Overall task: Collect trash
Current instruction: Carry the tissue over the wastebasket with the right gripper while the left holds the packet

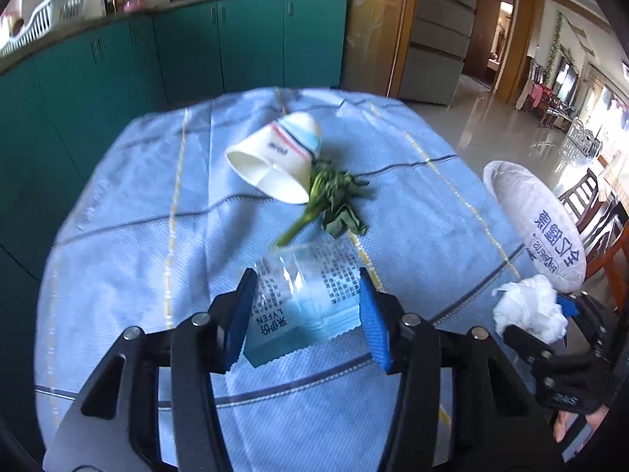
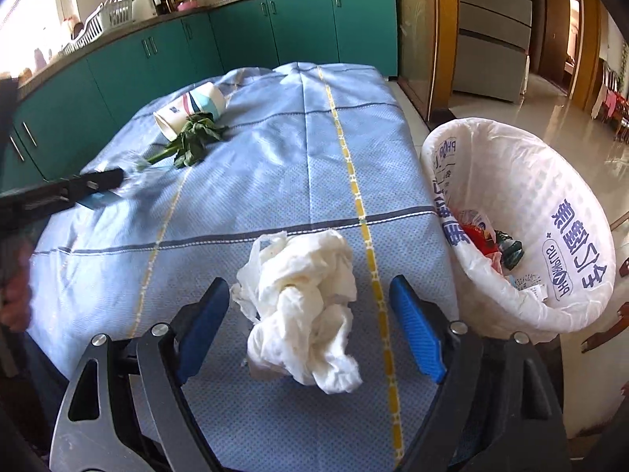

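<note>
My left gripper (image 1: 306, 279) is open, its blue fingers on either side of a clear and blue plastic wrapper (image 1: 302, 303) lying on the blue tablecloth (image 1: 129, 216). Beyond it lie a wilted green vegetable stalk (image 1: 330, 200) and a tipped paper cup (image 1: 275, 157). My right gripper (image 2: 310, 291) is open around a crumpled white tissue (image 2: 306, 310) near the table's right edge. The tissue (image 1: 530, 306) also shows at the right in the left wrist view. A bin (image 2: 523, 181) lined with a white bag stands off the table's right side, with trash inside.
Teal kitchen cabinets (image 2: 236, 35) run behind the table, with pots and a dish rack on the counter. A grey fridge (image 2: 491, 31) stands at the back right. Wooden chairs (image 1: 589, 204) stand beyond the bin. Shiny tiled floor lies to the right.
</note>
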`<state>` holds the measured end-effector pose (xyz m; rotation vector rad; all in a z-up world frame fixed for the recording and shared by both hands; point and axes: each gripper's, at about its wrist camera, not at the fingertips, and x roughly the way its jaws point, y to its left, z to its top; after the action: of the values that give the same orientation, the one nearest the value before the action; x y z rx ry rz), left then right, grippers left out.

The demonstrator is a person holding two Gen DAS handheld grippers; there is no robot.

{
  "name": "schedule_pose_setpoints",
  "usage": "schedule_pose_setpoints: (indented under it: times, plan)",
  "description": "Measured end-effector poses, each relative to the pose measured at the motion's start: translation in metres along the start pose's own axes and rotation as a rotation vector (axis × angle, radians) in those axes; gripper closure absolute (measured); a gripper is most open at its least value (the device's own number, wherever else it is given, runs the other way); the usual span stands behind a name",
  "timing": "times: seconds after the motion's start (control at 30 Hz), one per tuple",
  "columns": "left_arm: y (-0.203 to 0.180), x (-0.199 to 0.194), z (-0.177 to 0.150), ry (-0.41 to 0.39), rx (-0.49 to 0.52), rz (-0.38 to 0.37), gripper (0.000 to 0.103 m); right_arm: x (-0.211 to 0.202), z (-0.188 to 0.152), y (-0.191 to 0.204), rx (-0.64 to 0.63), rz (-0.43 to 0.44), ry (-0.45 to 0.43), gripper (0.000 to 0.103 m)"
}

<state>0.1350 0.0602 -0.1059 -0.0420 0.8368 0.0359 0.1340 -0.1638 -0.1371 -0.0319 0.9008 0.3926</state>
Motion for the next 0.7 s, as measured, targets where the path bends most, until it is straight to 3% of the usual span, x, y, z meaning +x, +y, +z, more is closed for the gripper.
schedule_pose_setpoints:
  times: [0.07,0.2,0.23,0.7]
  plan:
    - [-0.002,-0.011,0.0,-0.027,0.021,0.01,0.051,0.003,0.0,0.002,-0.001,0.003,0.004,0.023]
    - [-0.006,-0.028,0.001,-0.068,0.045,0.017,0.051,0.001,0.001,0.005,-0.005,0.017,0.002,0.055]
    - [-0.007,-0.031,0.001,-0.076,0.047,0.014,0.051,0.0,0.001,0.004,0.002,0.025,0.0,0.058]
    - [-0.022,-0.051,0.001,-0.127,0.093,0.014,0.051,-0.026,0.011,0.006,-0.003,0.056,-0.072,0.059]
